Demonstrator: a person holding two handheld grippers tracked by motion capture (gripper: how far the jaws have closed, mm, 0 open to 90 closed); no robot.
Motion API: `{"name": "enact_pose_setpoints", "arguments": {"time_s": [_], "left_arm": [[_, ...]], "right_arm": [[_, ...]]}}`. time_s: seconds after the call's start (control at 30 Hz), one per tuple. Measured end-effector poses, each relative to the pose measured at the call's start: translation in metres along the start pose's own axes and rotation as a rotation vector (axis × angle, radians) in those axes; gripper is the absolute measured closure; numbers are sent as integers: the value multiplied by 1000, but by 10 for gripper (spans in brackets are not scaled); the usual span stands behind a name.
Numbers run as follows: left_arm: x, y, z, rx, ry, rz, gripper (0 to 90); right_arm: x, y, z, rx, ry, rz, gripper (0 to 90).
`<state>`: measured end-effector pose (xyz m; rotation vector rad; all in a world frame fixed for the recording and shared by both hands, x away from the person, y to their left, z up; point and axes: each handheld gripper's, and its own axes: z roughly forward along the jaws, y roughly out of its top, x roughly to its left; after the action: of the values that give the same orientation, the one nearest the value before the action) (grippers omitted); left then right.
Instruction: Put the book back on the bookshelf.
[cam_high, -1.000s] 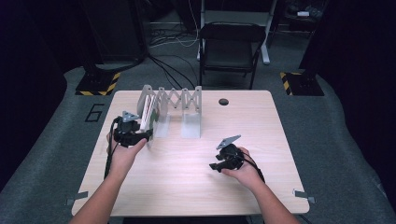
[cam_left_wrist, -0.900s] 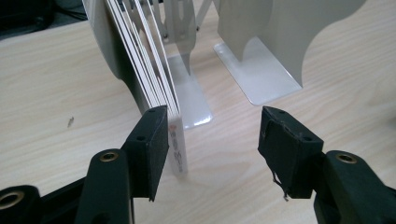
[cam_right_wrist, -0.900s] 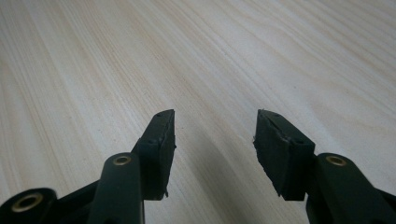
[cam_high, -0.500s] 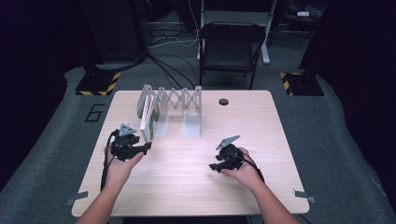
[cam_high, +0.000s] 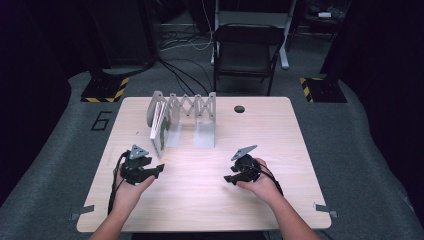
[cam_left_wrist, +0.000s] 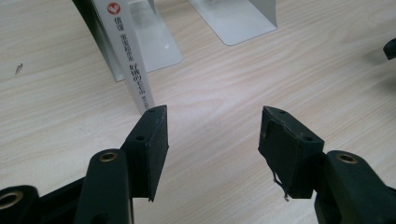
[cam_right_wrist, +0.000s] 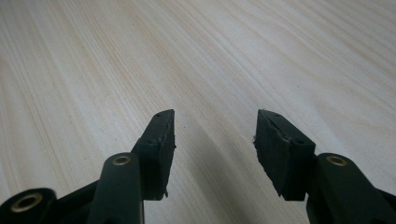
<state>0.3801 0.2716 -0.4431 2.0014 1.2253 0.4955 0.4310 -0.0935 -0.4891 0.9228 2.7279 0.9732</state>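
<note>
A grey accordion book rack (cam_high: 192, 107) stands at the back of the wooden table (cam_high: 280, 135). One white book (cam_high: 159, 131) stands upright in its left end; its spine (cam_left_wrist: 127, 56) bears a red heart mark and dark print. My left gripper (cam_high: 152, 170) hovers low at the front left, short of the book, and its jaws (cam_left_wrist: 212, 116) stand open with bare wood between them. My right gripper (cam_high: 231, 177) rests at the front right, open over plain tabletop (cam_right_wrist: 215, 119). A tip of the right gripper (cam_left_wrist: 390, 47) shows at the left gripper view's far right edge.
The rack's flat metal foot plates (cam_left_wrist: 238, 18) lie on the table ahead of the left gripper. A round cable hole (cam_high: 239, 109) sits near the table's back edge. A black folding chair (cam_high: 247, 50) and floor cables lie beyond the table.
My left gripper has drawn back from the rack toward the table's front and sunk lower. The right gripper has kept still.
</note>
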Motion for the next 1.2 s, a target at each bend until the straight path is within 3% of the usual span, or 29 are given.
{"name": "enact_pose_setpoints", "arguments": {"time_s": [0.23,0.63,1.07,1.2], "left_arm": [[-5,-13,-1,3,-19,32,420],[-2,-30,1,3,-25,16,418],[2,-41,15,39,-30,40,410],[6,-42,18,69,-32,54,408]], "right_arm": [[0,0,0,0,-2,-6,477],[1,1,0,-4,-8,-1,475],[1,1,0,-3,-13,-4,473],[1,0,1,4,-12,-9,473]]}}
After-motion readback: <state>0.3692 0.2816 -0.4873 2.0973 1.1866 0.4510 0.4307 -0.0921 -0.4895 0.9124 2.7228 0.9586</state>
